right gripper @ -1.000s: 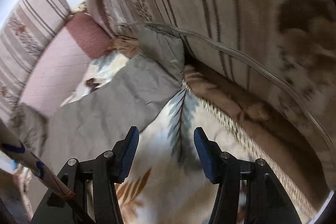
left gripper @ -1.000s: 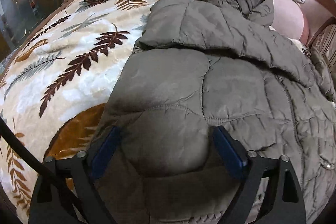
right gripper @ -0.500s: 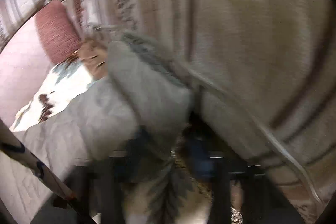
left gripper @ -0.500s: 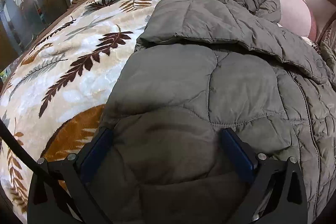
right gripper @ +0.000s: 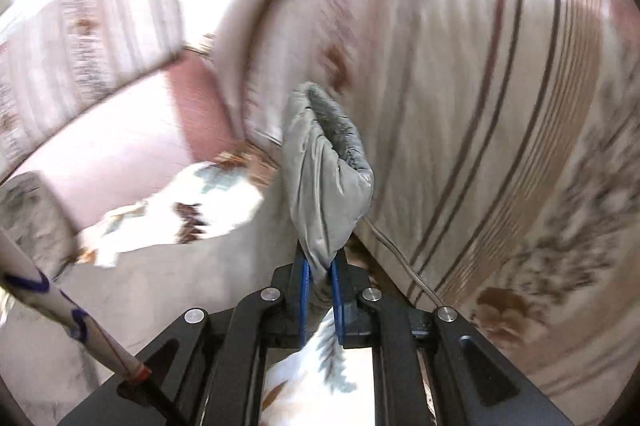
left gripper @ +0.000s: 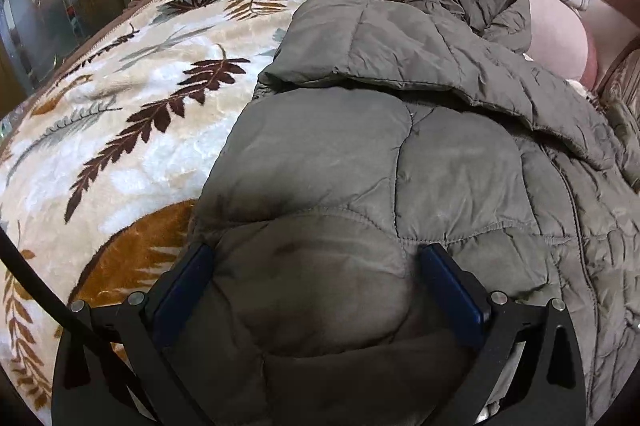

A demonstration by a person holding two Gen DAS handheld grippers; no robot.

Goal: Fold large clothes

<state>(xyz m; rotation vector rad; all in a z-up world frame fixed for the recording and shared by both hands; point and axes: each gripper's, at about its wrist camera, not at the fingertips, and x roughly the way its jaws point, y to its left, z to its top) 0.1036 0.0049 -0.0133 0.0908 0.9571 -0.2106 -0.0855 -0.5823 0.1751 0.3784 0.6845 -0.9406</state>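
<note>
Your left gripper [left gripper: 316,266] sits spread wide over the quilted olive jacket [left gripper: 400,162], fingers pressing its puffed panel without pinching it. Your right gripper [right gripper: 320,286] is clamped on the jacket's grey sleeve cuff [right gripper: 326,178], which stands up from the blue pads. The jacket lies on the leaf-patterned blanket [left gripper: 132,114]. Beyond it, the striped sofa cushion [right gripper: 480,106] rises behind the cuff.
</note>
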